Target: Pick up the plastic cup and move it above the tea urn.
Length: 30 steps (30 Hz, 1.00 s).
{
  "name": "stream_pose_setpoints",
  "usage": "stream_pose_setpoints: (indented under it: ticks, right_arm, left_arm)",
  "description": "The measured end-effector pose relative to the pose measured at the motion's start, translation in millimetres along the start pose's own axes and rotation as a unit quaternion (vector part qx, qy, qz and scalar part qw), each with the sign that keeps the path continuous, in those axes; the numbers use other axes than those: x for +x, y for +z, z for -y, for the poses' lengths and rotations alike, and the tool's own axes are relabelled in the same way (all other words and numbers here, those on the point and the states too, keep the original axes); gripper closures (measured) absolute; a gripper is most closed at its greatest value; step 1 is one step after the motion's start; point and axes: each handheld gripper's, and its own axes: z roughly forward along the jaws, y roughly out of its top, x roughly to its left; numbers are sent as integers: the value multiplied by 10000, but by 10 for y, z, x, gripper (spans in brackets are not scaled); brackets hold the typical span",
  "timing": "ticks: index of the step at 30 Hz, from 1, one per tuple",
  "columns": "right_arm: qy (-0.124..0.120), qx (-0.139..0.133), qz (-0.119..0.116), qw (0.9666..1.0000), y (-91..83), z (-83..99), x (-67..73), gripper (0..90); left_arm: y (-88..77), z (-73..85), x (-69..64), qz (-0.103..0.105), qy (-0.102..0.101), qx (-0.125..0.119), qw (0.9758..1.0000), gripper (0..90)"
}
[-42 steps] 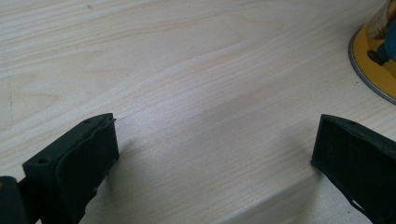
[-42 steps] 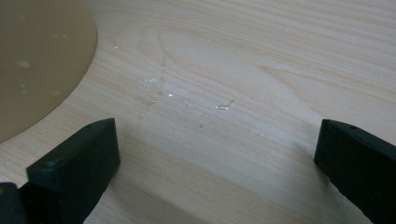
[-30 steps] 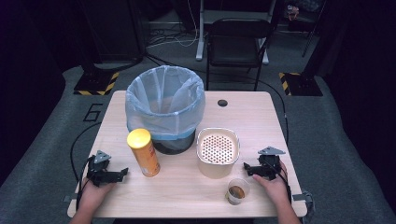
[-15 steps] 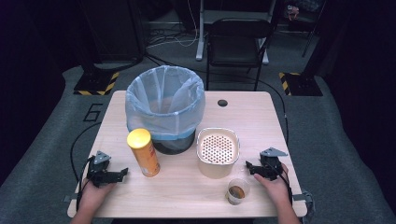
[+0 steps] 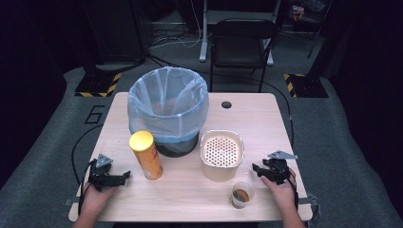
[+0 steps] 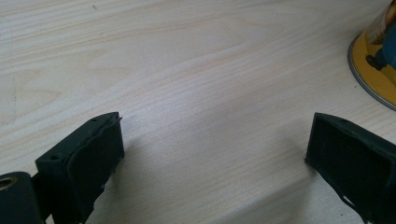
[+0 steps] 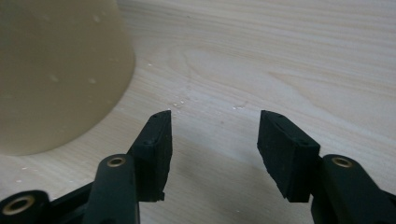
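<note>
My left gripper (image 5: 124,176) (image 6: 215,154) rests on the wooden table (image 5: 190,199) near its front left corner. Its jaws are open, slightly narrowed in the last second, with only bare wood between them. A yellow chip can (image 5: 146,155) (image 6: 376,65) stands upright just to its right. My right gripper (image 5: 256,168) (image 7: 215,140) lies at the front right. It is open, its jaws have just been closing, and nothing sits between them. A beige perforated container (image 5: 221,154) (image 7: 56,70) stands close to its left.
A bin lined with a pale blue bag (image 5: 167,102) stands behind the can. A clear cup holding brown liquid (image 5: 241,194) sits near the front edge, left of my right hand. A cable hole (image 5: 226,104) marks the far table side, and a chair (image 5: 242,42) stands beyond.
The right gripper's jaws look narrower than before and the hand has shifted only slightly. The left hand and the objects have stayed put.
</note>
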Motion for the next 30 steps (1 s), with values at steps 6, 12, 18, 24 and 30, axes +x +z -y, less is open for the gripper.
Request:
stream_pose_setpoints:
  ticks: [6, 12, 18, 24, 30]
  right_arm:
    - [-76, -95, -189, 9997, -136, -130, 58, 507]
    - [-97, -249, -371, 9990, -356, -342, 146, 551]
    - [-255, -361, -479, 9979, -514, -651, 306, 568]
    - [-276, -480, -783, 9954, -492, -858, 433, 540]
    - [-412, -260, -935, 9944, -339, -918, 601, 558]
  left_arm:
    - [-2, 0, -2, 7, -10, 18, 10000, 39]
    - [-1, 5, -12, 1, -62, -9, 10000, 39]
    - [-1, 5, -14, 5, -65, -6, 10000, 39]
    - [2, 4, -10, -8, -41, -35, 10000, 39]
    - [2, 4, -10, -16, -36, -33, 10000, 39]
